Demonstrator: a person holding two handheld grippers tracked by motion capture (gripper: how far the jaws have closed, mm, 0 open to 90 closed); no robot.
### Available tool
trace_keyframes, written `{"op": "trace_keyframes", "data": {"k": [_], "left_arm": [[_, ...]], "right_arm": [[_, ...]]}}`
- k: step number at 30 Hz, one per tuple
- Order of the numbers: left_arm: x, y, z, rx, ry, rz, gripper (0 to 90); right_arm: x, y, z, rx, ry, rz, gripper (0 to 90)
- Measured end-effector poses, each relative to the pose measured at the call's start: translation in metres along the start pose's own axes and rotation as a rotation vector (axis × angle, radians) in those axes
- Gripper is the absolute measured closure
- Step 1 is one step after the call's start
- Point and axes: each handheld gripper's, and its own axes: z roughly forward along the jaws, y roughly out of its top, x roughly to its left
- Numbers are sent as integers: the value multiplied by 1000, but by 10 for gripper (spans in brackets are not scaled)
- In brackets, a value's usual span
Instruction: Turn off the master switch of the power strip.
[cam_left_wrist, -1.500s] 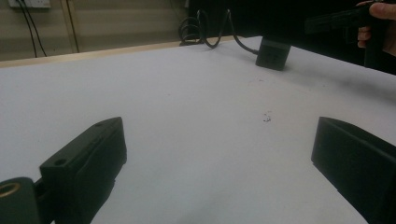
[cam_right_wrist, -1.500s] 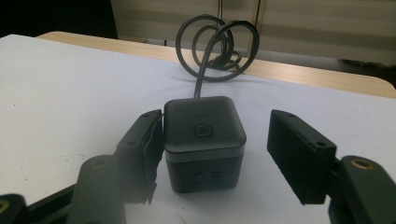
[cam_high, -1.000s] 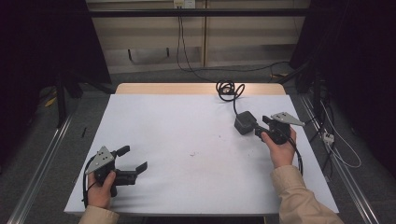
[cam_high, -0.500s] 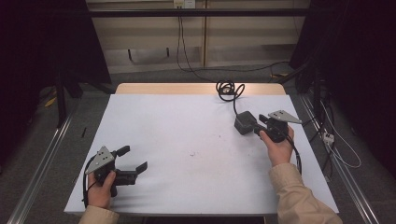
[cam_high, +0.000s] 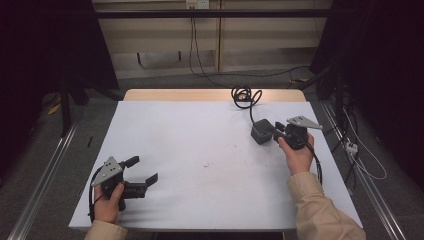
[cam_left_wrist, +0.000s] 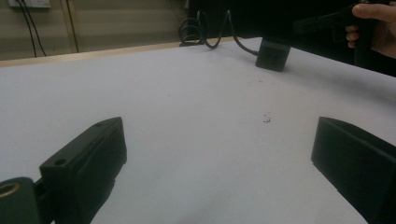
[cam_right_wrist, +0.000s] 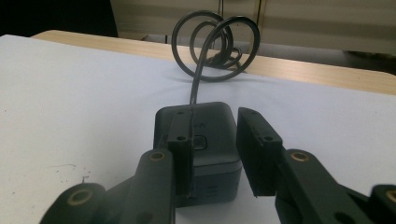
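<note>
The right gripper (cam_right_wrist: 215, 154) has just been closing its jaws around the black box (cam_right_wrist: 205, 140), and its hand has hardly moved from a second ago. The jaws stand narrow now, one on each side of the box; whether both press it yet I cannot tell. The box sits on the white table (cam_high: 200, 150), with its curled cord (cam_high: 245, 95) just behind it by the far edge. This looks like the grabbing step. Next, the jaws probably need to squeeze tight, then lift the box gently so the cord does not drag. Well apart from the box, the left gripper (cam_high: 145, 170) waits with jaws wide and nothing between them.
</note>
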Motion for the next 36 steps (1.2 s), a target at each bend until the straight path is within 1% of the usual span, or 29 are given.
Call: {"op": "trace_keyframes", "data": {"k": [1,2,3,4,7,14,24,27,30,36], "left_arm": [[0,0,0,2,0,1,29],[0,0,0,1,0,1,29],[0,0,0,1,0,0,29],[0,0,0,1,0,1,29],[0,0,0,0,0,-2,29],[1,0,0,-1,1,-3,29],[0,0,0,-2,0,-7,29],[1,0,0,-2,0,-2,29],[1,0,0,-4,2,-4,29],[1,0,0,-4,-1,-3,29]], "right_arm": [[0,0,0,0,0,0,704],[-1,0,1,2,7,5,730],[-1,0,1,2,7,5,730],[-1,0,2,4,15,15,752],[0,0,3,7,21,20,767],[1,3,5,9,20,-4,765],[2,5,9,17,27,-9,779],[2,8,10,20,25,-20,782],[1,8,11,14,26,-7,790],[-1,7,14,16,29,0,800]]}}
